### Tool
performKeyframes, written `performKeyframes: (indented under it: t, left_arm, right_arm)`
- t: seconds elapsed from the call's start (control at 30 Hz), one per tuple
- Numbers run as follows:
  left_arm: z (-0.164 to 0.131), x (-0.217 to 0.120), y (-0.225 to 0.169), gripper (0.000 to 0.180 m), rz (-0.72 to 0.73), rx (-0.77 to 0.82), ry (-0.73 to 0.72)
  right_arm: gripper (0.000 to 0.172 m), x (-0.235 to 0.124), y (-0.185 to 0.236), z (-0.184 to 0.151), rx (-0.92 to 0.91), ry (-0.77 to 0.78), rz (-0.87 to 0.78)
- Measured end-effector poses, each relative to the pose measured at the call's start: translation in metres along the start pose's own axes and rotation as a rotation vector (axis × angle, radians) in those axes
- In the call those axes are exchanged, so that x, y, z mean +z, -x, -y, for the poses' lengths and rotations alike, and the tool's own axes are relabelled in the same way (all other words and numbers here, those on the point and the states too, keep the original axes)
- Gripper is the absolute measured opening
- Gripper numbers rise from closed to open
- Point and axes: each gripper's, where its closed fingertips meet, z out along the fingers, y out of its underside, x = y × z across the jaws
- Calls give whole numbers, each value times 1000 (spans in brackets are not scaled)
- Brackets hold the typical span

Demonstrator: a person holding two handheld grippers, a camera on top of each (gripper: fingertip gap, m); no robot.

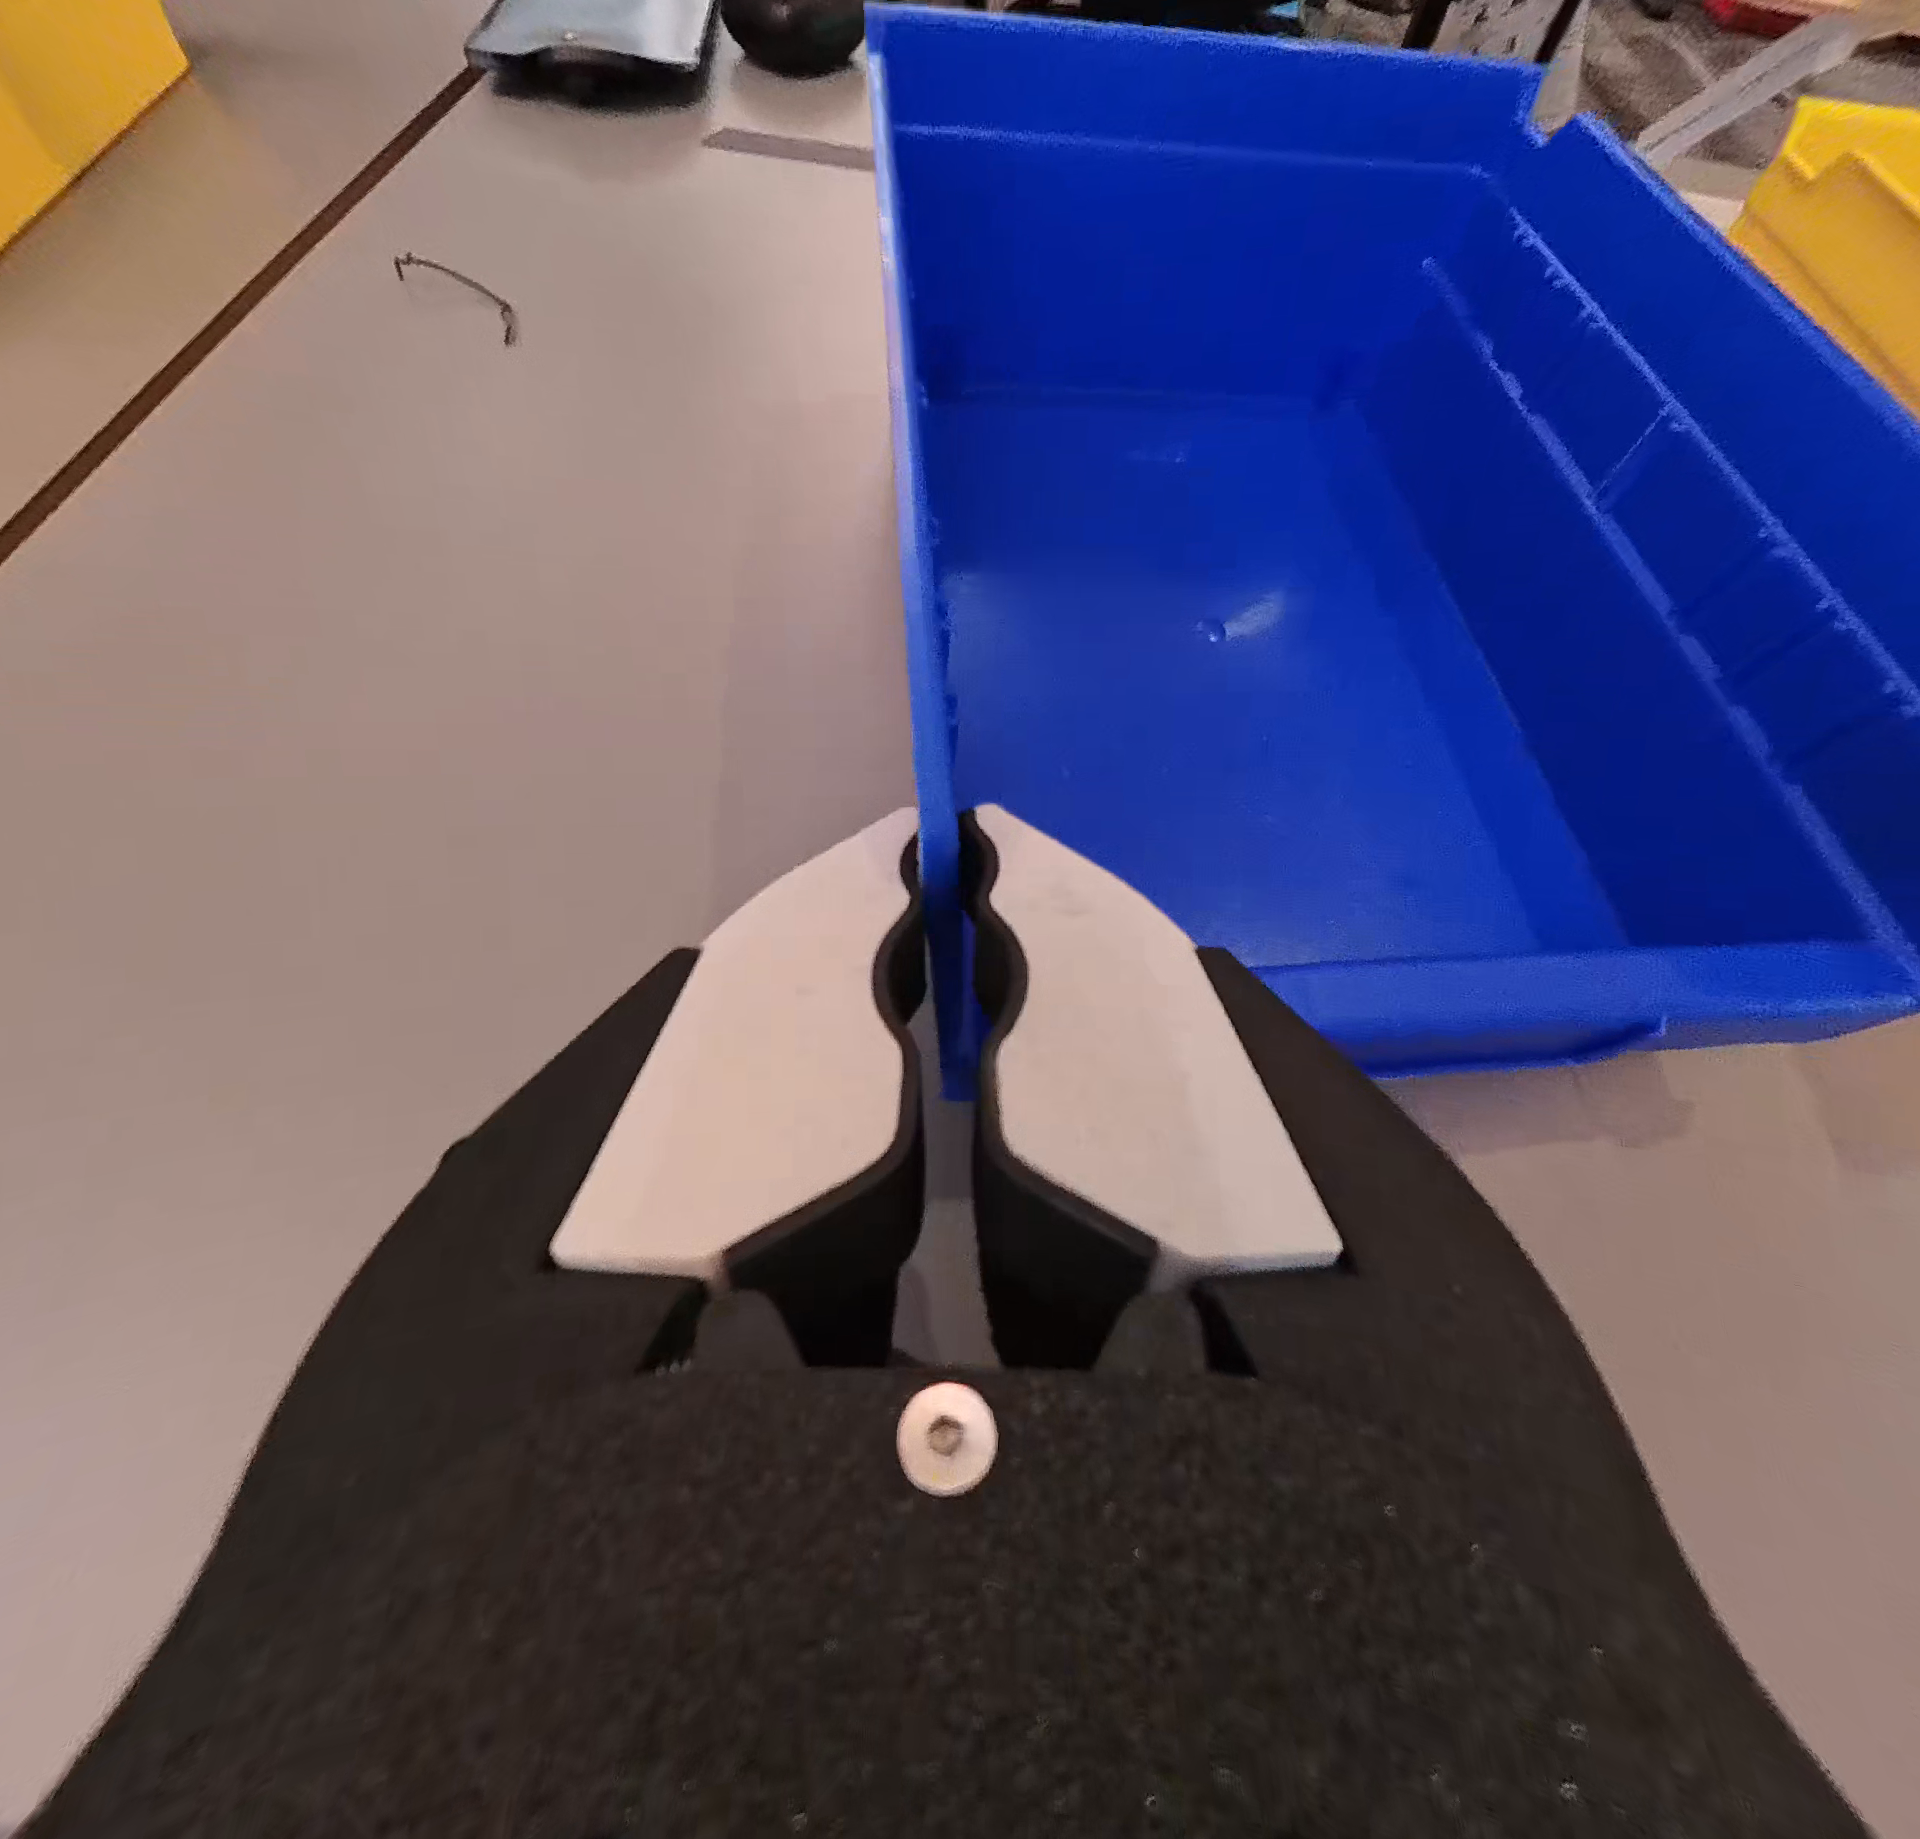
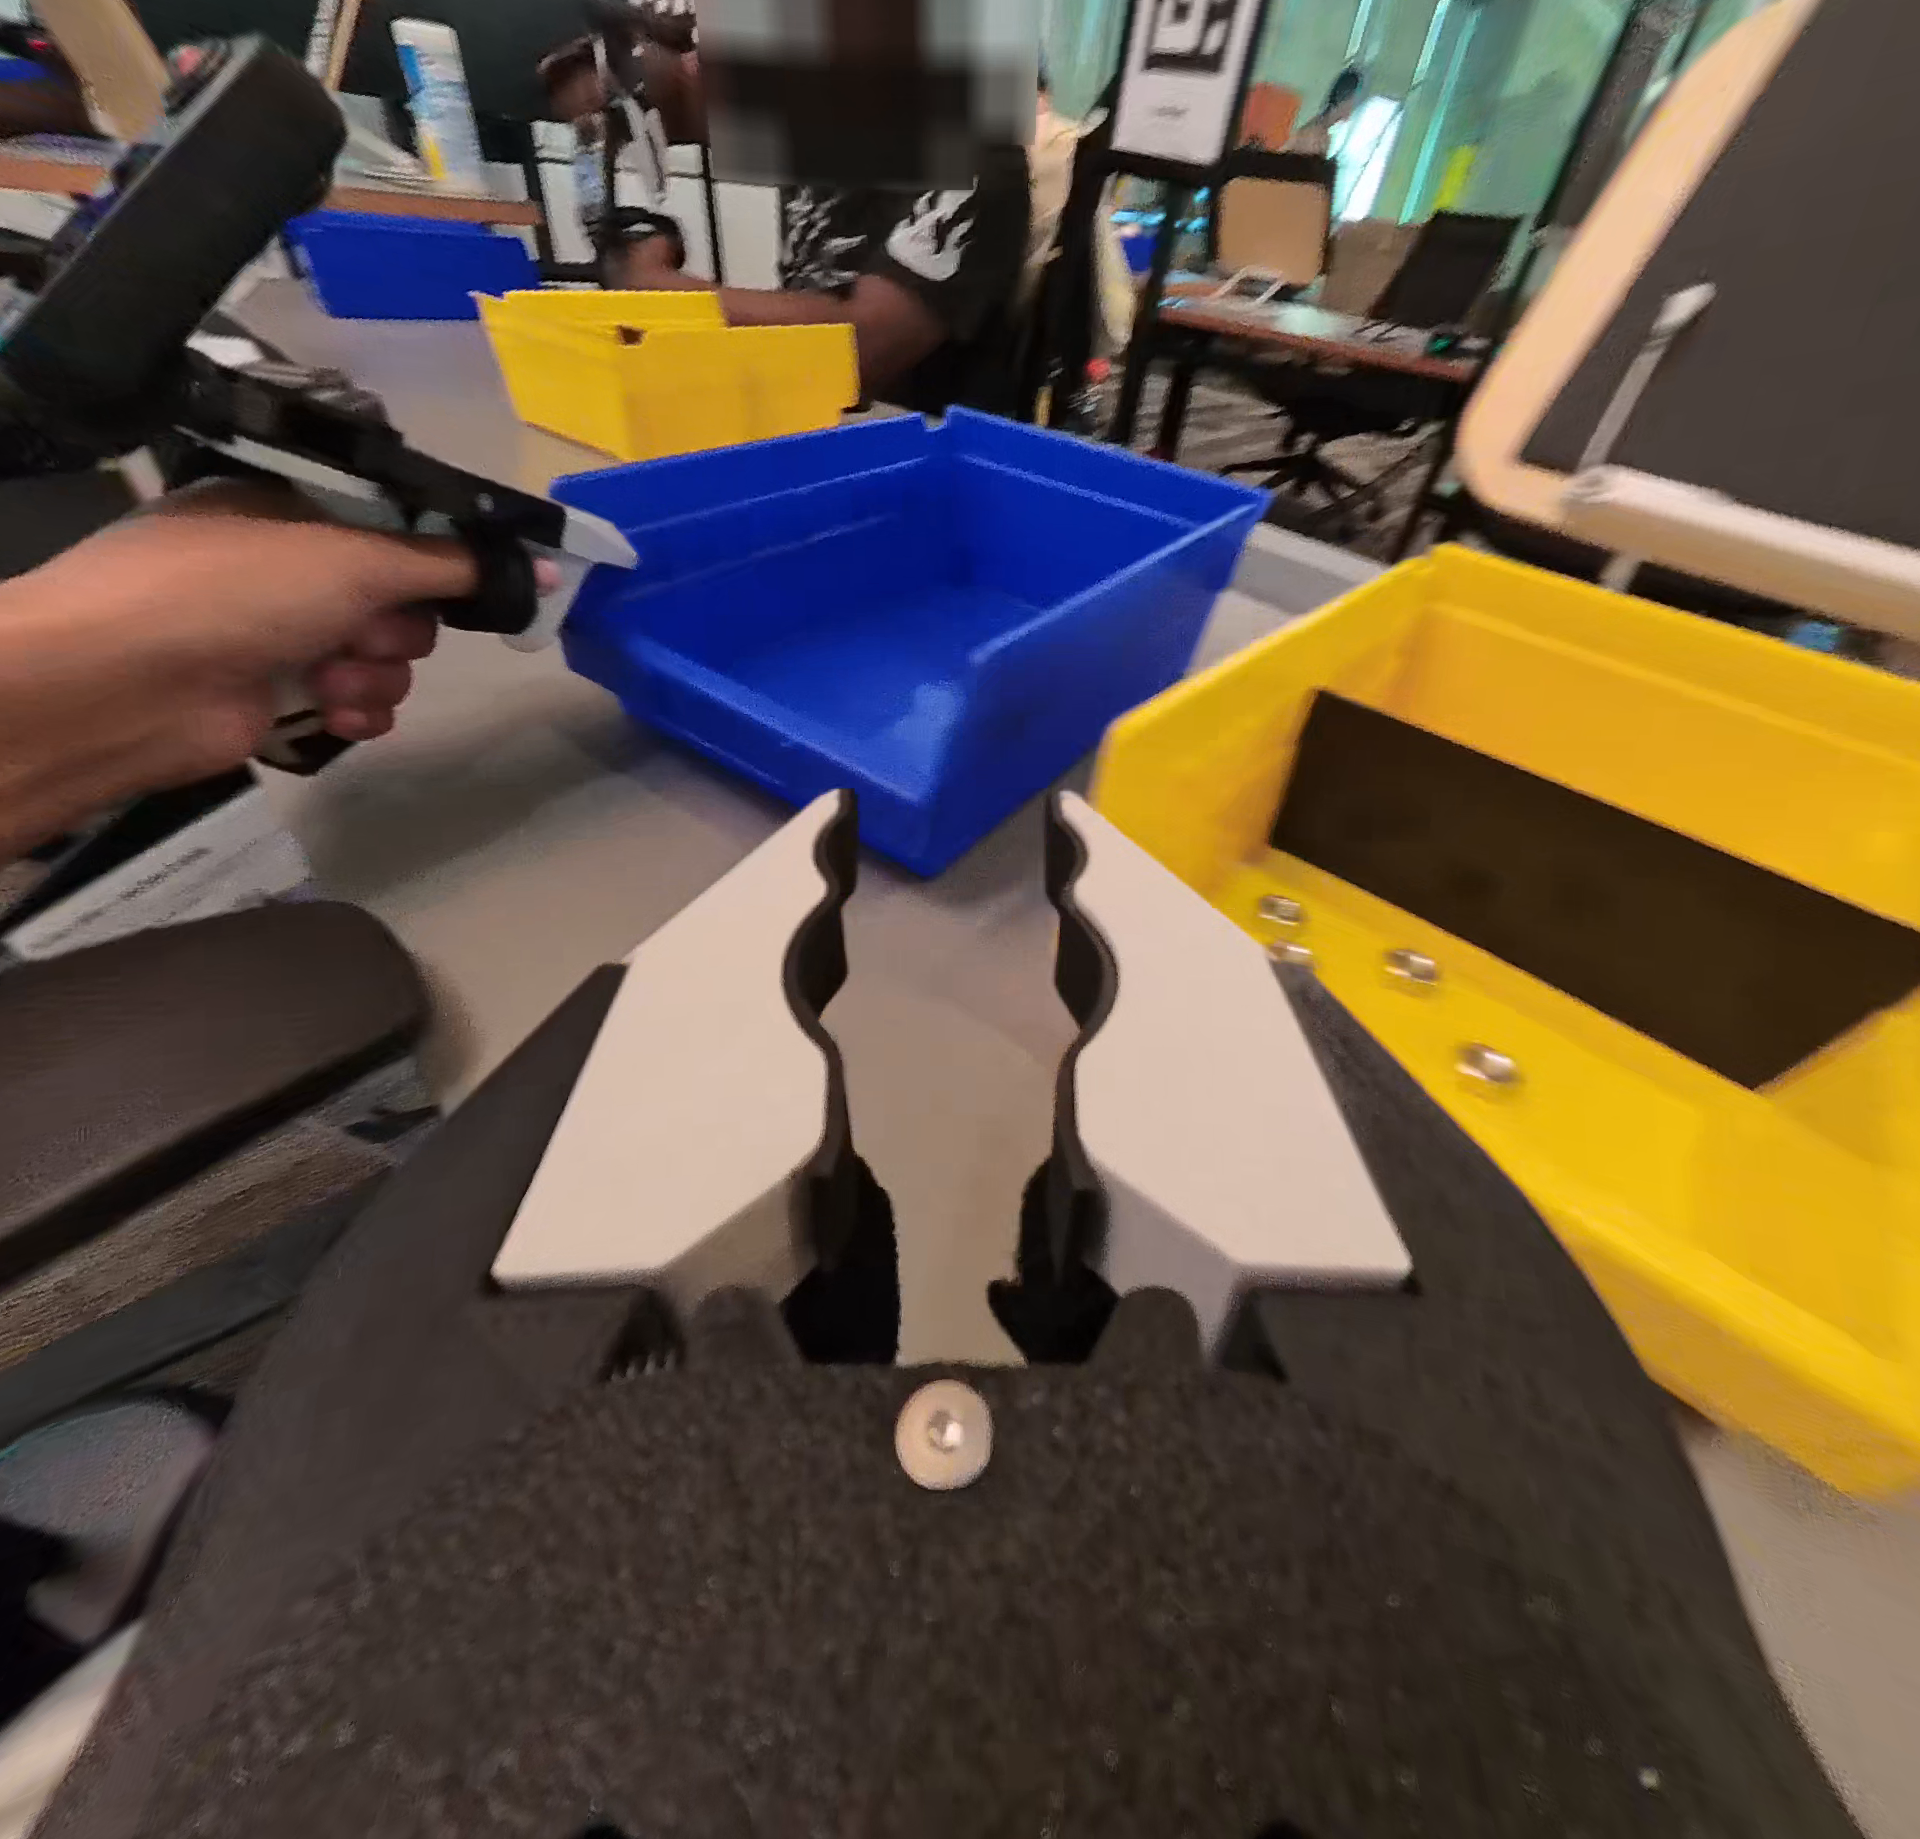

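The left gripper is clamped on the near side wall of a deep blue rectangular plastic bin, one pad outside the wall and one inside, both pressing the thin blue edge. From the right wrist view the same left gripper shows at the bin's left rim, held by a person's hand, but its fingertips there are small and blurred. The right gripper stands spread with nothing between its pads; the bin's nearest corner lies just ahead of its tips, apart from them.

Just right of the right gripper sits a yellow plastic bin, cut off by the frame edge; a flat black rectangle lies in it, and what it is cannot be made out. Several small metal nuts rest on the yellow bin's near ledge. Another yellow bin and a second blue bin stand beyond, blurred.

Everything rests on a pale grey tabletop with a dark seam running off left of the left gripper. A thin bent wire lies ahead and left of it. Farther back are a flat dark pouch and a round black object, both cropped. The room behind is a cluttered workspace with desks and a seated person, partly masked.
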Motion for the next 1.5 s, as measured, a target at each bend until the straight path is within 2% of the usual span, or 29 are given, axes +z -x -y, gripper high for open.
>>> performKeyframes:
  t: [0.1, 0.2, 0.27, 0.3, 0.37, 0.47, 0.57, 0.7, 0.77, 0.83, 0.93, 1.03, 1.1, 1.17, 1.23, 1.33, 1.43, 1.5]
  left_arm:
    - [-12, -22, -1, 3, 20, -3, 3]
    - [-25, -48, -1, 3, 24, -5, -28]
    - [-33, -65, -1, 3, 28, 5, -58]
    - [-37, -73, -1, 3, 29, 2, -76]
    - [-44, -86, -5, 4, 21, -2, -105]
    - [-51, -104, -8, 4, 63, 35, -124]
    - [-40, -130, -11, 5, 153, 147, -203]
    - [-26, -155, -30, 7, 168, 178, -294]
    - [-6, -163, -47, 8, 160, 199, -354]
    - [25, -169, -71, 8, 122, 225, -429]
    - [84, -171, -125, 8, 51, 282, -546]
    - [139, -168, -201, 8, -7, 382, -646]
    - [164, -163, -265, 8, -81, 441, -695]
    - [176, -155, -332, 8, -165, 498, -718]
    - [172, -147, -400, 9, -240, 551, -724]
    - [141, -130, -494, 11, -307, 628, -721]
    - [98, -97, -561, 12, -350, 646, -658]
    - [70, -68, -589, 11, -360, 676, -604]
  right_arm:
    - [43, 36, 30, -7, 32, 44, 48]
    - [39, 61, 26, -24, 26, 118, -71]
    - [39, 69, 29, -32, 43, 143, -81]
    - [34, 73, 33, -36, 45, 154, -73]
    - [14, 78, 37, -40, 28, 165, -90]
    - [8, 79, 36, -33, -18, 150, -124]
    - [6, 76, 40, -10, -31, 99, -117]
    - [4, 60, 28, 40, -49, -33, -154]
    - [3, 46, 13, 70, -68, -97, -180]
    - [3, 25, -11, 102, -85, -165, -220]
    - [4, -17, -65, 146, -104, -268, -333]
    - [4, -74, -133, 176, -131, -339, -483]
    - [4, -118, -184, 182, -124, -364, -598]
    - [3, -162, -236, 173, -90, -358, -704]
    - [4, -203, -287, 149, -32, -321, -793]
    - [5, -250, -361, 94, 144, -273, -857]
    - [5, -276, -416, 25, 284, -172, -848]
    - [4, -284, -439, -17, 346, -102, -845]
